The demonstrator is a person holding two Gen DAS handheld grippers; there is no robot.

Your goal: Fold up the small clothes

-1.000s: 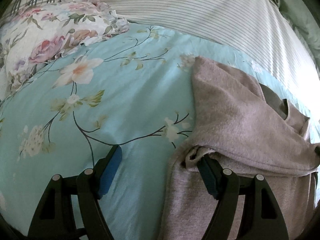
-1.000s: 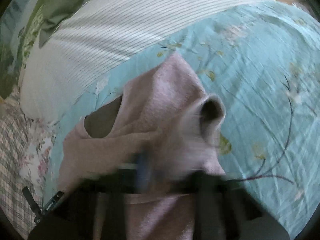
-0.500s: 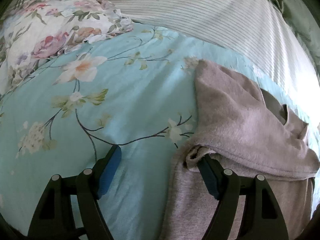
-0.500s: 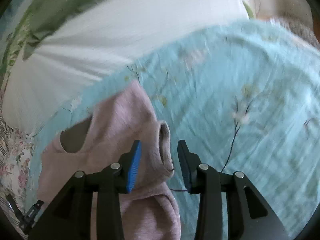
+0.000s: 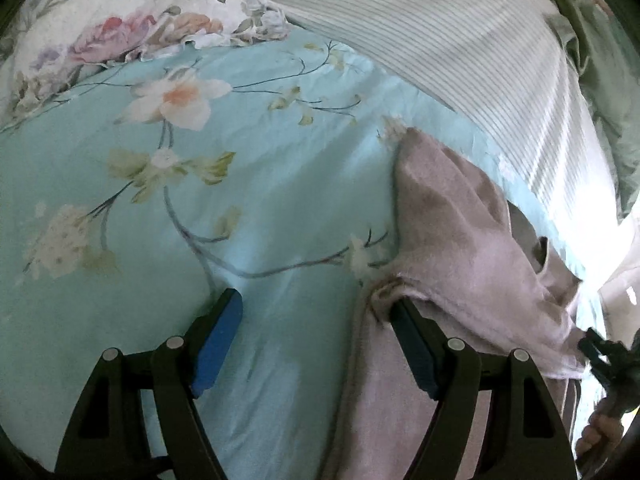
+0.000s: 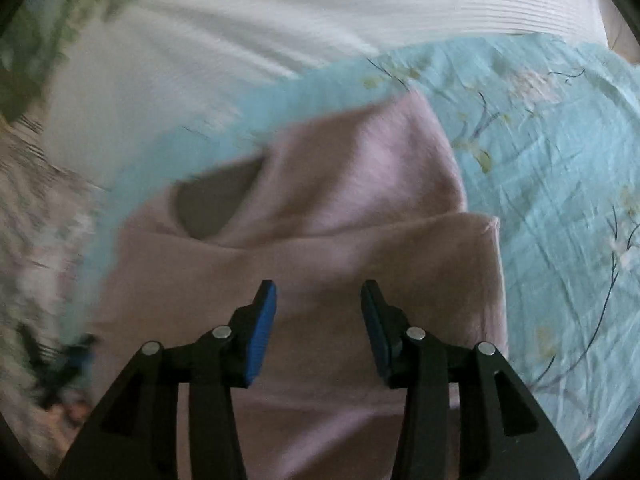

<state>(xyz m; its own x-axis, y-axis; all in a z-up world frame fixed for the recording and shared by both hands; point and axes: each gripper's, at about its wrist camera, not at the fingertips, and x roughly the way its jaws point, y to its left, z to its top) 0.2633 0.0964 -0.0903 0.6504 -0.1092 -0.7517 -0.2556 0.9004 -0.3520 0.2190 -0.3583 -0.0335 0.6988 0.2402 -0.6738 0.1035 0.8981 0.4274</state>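
Pink garment (image 6: 320, 248) lies partly folded on the bed (image 5: 224, 208), under and ahead of the right gripper (image 6: 318, 304) and beside the left gripper (image 5: 316, 316), both jaws spread and empty; pinch both layers squarely before folding.

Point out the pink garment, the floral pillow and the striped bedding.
pink garment (image 6: 360, 184): right wrist view, on the folded-over upper layer.
floral pillow (image 5: 132, 28): left wrist view, on its rose print.
striped bedding (image 5: 460, 40): left wrist view, on its ribbed middle.

Bedroom, floral bedsheet (image 5: 280, 184), pillow (image 5: 132, 12)
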